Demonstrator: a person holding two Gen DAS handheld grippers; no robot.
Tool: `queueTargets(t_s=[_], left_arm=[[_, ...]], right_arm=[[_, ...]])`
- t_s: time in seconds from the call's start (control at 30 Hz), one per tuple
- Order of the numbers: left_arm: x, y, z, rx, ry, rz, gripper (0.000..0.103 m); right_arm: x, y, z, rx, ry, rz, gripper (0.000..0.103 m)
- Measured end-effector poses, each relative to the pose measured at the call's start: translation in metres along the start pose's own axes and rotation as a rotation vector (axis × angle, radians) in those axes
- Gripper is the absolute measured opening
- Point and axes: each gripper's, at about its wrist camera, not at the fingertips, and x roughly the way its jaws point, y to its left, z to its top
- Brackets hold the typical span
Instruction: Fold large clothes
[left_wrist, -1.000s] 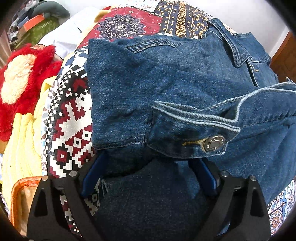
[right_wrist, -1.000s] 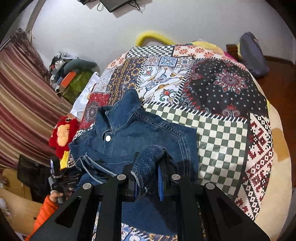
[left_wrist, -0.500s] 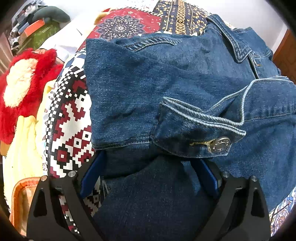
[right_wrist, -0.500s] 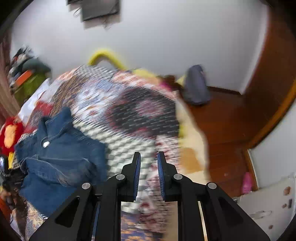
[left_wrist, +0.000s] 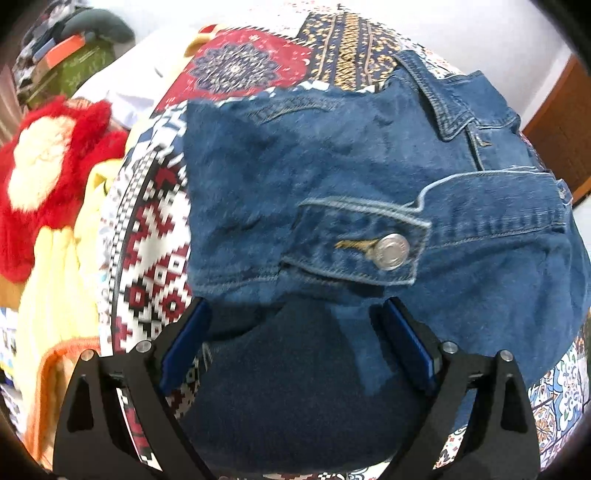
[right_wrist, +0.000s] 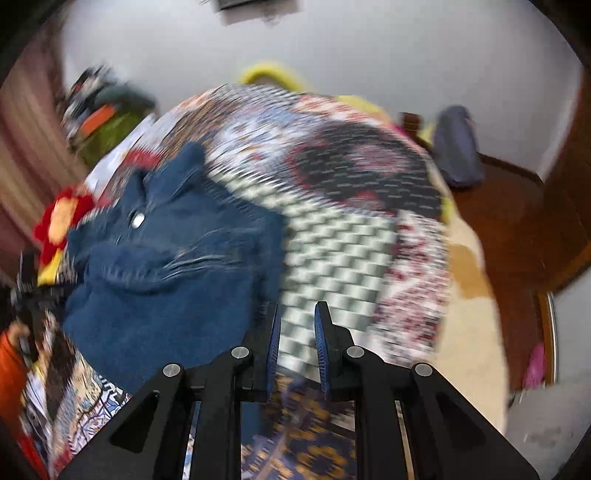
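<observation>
I count one denim jacket (left_wrist: 332, 177) lying on the patchwork bedspread (left_wrist: 147, 229), with one metal cuff button (left_wrist: 390, 252) showing on its folded sleeve. One red plush toy (left_wrist: 48, 177) sits at the bed's edge. My left claw (left_wrist: 295, 339) points steeply down with its fingers spread wide over the jacket's lower edge. My right claw (right_wrist: 297, 343) hovers above the bedspread, pressed nearly together and holding nothing.
</observation>
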Motion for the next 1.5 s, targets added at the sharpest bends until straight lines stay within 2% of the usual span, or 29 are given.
queueTargets(t_s=[0.1, 0.17, 0.27, 0.3, 0.37, 0.43, 0.47, 0.5, 0.53, 0.57, 0.6, 0.77, 0.9, 0.97, 1.03, 1.1, 1.17, 1.23, 1.27, 1.3, 1.37, 1.5], left_arm=[[0.009, -0.008, 0.009, 0.039, 0.009, 0.009, 0.095], [0.019, -0.014, 0.016, 0.050, 0.018, 0.031, 0.095], [0.026, -0.014, 0.021, 0.027, 0.006, 0.034, 0.095], [0.027, -0.014, 0.021, 0.012, -0.006, 0.030, 0.095], [0.026, -0.012, 0.021, -0.017, -0.026, 0.023, 0.095], [0.026, -0.012, 0.021, -0.017, -0.040, 0.024, 0.090], [0.025, -0.014, 0.021, -0.012, -0.046, 0.018, 0.086], [0.026, -0.013, 0.023, -0.015, -0.047, 0.003, 0.077], [0.026, -0.013, 0.024, -0.021, -0.045, -0.010, 0.067], [0.026, -0.015, 0.025, -0.034, -0.042, -0.023, 0.065], [0.025, -0.016, 0.026, -0.043, -0.047, -0.009, 0.063], [0.017, -0.023, 0.029, -0.010, -0.121, 0.037, 0.052], [0.008, -0.023, 0.031, -0.006, -0.128, 0.035, 0.041], [0.002, -0.021, 0.034, -0.002, -0.145, 0.046, 0.039], [-0.006, -0.022, 0.035, -0.002, -0.172, 0.058, 0.038], [-0.018, -0.026, 0.036, 0.002, -0.201, 0.069, 0.035], [-0.026, -0.028, 0.041, 0.022, -0.214, 0.087, 0.033], [-0.032, -0.030, 0.041, 0.037, -0.225, 0.101, 0.030], [-0.039, -0.031, 0.043, 0.044, -0.245, 0.105, 0.030], [-0.049, -0.032, 0.039, 0.044, -0.261, 0.105, 0.030], [-0.069, -0.032, 0.042, 0.027, -0.328, 0.094, 0.029], [-0.100, -0.030, 0.049, 0.009, -0.412, 0.096, 0.027]], right_arm=[[0.022, 0.034, 0.004, -0.082, 0.007, 0.038, 0.014], [0.036, 0.051, 0.007, -0.130, 0.011, 0.029, 0.014], [0.070, 0.064, 0.004, -0.231, 0.079, -0.139, 0.014], [0.076, 0.065, 0.000, -0.247, 0.076, -0.169, 0.014], [0.073, 0.062, -0.008, -0.259, 0.024, -0.164, 0.014], [0.071, 0.059, -0.014, -0.284, 0.019, -0.221, 0.014], [0.070, 0.057, -0.017, -0.289, 0.024, -0.242, 0.018], [0.068, 0.053, -0.019, -0.284, 0.025, -0.260, 0.035], [0.065, 0.047, -0.021, -0.274, 0.012, -0.314, 0.050], [0.062, 0.041, -0.021, -0.265, 0.002, -0.363, 0.084], [0.059, 0.034, -0.019, -0.248, -0.010, -0.394, 0.097], [0.040, 0.003, -0.012, -0.067, 0.020, -0.186, 0.097], [0.031, 0.002, -0.002, 0.017, -0.038, -0.039, 0.097], [0.037, 0.001, 0.006, 0.067, -0.041, 0.022, 0.096], [0.051, 0.001, 0.013, 0.105, -0.020, 0.079, 0.085], [0.072, 0.004, 0.019, 0.117, 0.044, 0.129, 0.060], [0.094, 0.006, 0.022, 0.144, 0.094, 0.147, 0.053], [0.098, 0.009, 0.023, 0.144, 0.067, 0.134, 0.048], [0.094, 0.013, 0.023, 0.129, 0.051, 0.132, 0.039], [0.089, 0.016, 0.025, 0.112, 0.028, 0.123, 0.025], [0.074, 0.025, 0.032, 0.092, -0.024, 0.111, 0.017], [0.031, 0.057, 0.060, -0.002, -0.186, 0.075, 0.015]])
